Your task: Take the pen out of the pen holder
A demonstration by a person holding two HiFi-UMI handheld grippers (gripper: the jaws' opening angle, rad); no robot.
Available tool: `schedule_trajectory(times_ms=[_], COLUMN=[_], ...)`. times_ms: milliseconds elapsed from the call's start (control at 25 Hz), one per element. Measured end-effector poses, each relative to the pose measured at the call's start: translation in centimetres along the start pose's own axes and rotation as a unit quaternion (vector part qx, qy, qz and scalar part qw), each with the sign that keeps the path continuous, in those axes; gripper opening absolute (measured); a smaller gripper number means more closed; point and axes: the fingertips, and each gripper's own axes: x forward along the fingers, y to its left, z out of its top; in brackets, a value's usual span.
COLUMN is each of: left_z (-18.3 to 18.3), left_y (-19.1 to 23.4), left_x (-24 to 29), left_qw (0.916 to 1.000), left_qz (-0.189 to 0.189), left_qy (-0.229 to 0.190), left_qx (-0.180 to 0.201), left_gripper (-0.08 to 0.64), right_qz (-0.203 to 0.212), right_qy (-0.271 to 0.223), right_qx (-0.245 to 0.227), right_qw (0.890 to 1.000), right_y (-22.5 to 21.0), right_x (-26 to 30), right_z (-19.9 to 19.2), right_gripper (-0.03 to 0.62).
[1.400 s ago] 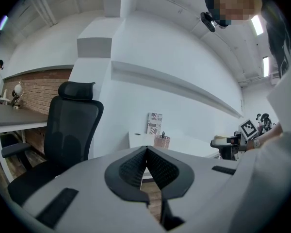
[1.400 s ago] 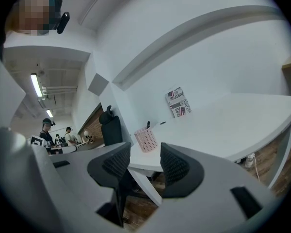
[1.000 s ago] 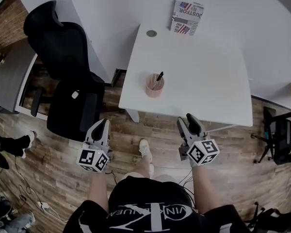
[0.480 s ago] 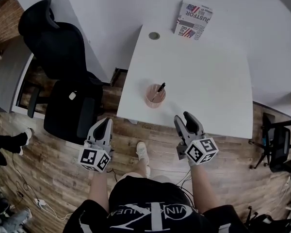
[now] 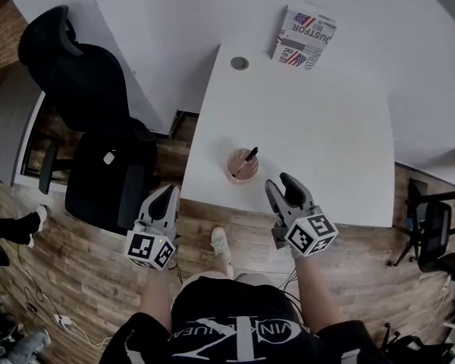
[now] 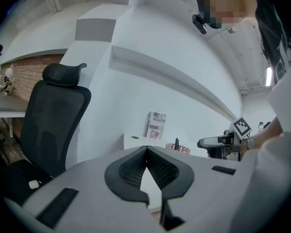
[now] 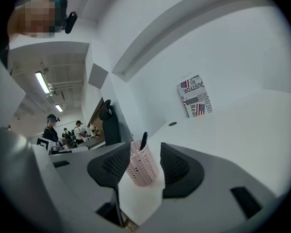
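A pink perforated pen holder [image 5: 240,167] stands near the front left edge of the white table [image 5: 318,127], with a black pen [image 5: 249,157] leaning in it. My right gripper [image 5: 280,183] hangs open at the table's front edge, just right of the holder and short of it. In the right gripper view the pen holder [image 7: 143,168] and pen [image 7: 143,141] show between the open jaws of the right gripper [image 7: 145,150], farther off and untouched. My left gripper [image 5: 167,195] is shut and empty, off the table's left corner; the left gripper [image 6: 146,149] looks past its meeting pads at the holder [image 6: 177,150].
A printed book [image 5: 305,35] leans on the wall at the table's back, with a grey round grommet [image 5: 240,63] beside it. A black office chair [image 5: 91,127] stands left of the table. The floor is wood planks. People [image 7: 51,127] stand far off in the right gripper view.
Both grippers and the person have moved forward toward the table. The right gripper has come closer to the pen holder; the pen and holder stay put.
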Motion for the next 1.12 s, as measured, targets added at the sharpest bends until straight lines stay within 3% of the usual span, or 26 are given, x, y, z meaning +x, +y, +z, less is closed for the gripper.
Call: schedule_trajectory(times_ms=[360, 1120], left_z=[-0.2, -0.7], left_y=[0.6, 2.2], left_x=[2.8, 4.3], left_qw=[0.9997, 0.9996], left_qz=[-0.019, 0.021], left_qy=[0.008, 0.008], left_qx=[0.010, -0.017], left_gripper=[0.015, 0.014], right_qz=[0.022, 0.065], right_qy=[0.023, 0.097], right_qx=[-0.022, -0.030], right_qw=[0.999, 0.993], right_y=[0.6, 0.7], right_x=[3.9, 9.5], right_z=[0.4, -0.4], right_gripper=[0.181, 0.169])
